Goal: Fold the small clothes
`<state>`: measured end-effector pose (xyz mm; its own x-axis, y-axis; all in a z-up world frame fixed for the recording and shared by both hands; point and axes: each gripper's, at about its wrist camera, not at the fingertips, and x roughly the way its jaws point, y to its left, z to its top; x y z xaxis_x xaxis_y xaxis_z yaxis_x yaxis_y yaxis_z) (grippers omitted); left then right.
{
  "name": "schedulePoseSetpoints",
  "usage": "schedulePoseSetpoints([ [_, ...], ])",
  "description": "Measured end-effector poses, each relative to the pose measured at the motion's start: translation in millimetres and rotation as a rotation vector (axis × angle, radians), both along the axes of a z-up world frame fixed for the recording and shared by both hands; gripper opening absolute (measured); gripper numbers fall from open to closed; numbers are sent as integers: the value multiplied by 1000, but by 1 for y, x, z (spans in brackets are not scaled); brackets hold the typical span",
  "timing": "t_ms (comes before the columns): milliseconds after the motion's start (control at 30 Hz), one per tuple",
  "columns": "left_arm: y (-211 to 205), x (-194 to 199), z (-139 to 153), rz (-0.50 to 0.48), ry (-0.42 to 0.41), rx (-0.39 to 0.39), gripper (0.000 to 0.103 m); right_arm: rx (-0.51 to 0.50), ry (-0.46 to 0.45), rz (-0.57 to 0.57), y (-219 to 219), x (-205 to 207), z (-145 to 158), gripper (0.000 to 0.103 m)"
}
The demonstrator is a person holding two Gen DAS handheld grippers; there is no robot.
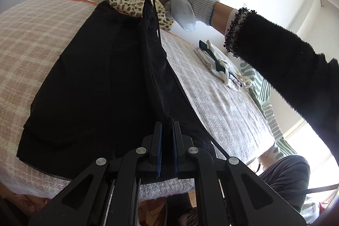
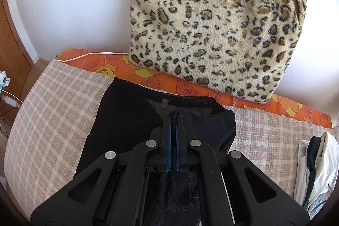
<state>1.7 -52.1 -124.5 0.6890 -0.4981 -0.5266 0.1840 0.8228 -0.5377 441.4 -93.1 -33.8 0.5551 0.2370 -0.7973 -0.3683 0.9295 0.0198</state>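
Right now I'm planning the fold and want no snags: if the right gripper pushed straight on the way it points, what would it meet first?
The right gripper, shut on the black garment, points down at the bed; that garment's collar edge lies first ahead, then probably the orange floral sheet and leopard cushion. Depth is unclear.

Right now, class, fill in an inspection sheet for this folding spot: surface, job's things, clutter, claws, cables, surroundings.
Surface: checked blanket over an orange floral sheet.
Job's things: black garment, partly lying on the blanket, one edge lifted between both claws.
Clutter: pile of pale clothes to the right; leopard cushion against the wall.
Claws: left claw shut on the garment's near edge; right claw shut on its far edge, held by a gloved hand.
Cables: white cord along the sheet's far edge.
Surroundings: white wall; wooden door at left.
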Motion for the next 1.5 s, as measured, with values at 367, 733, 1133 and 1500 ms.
schedulePoseSetpoints([
  [367,0,2,2,15,9,2,7,-4,32,36,30,1,-20,4],
  [733,10,-16,15,54,35,55,29,169,27,106,23,-23,17,59],
  [1133,69,-18,53,58,-7,187,39,255,14,90,-71,-123,54,59],
  [1500,112,7,50,34,79,232,44,264,224,48,-160,-261,-12,59],
])
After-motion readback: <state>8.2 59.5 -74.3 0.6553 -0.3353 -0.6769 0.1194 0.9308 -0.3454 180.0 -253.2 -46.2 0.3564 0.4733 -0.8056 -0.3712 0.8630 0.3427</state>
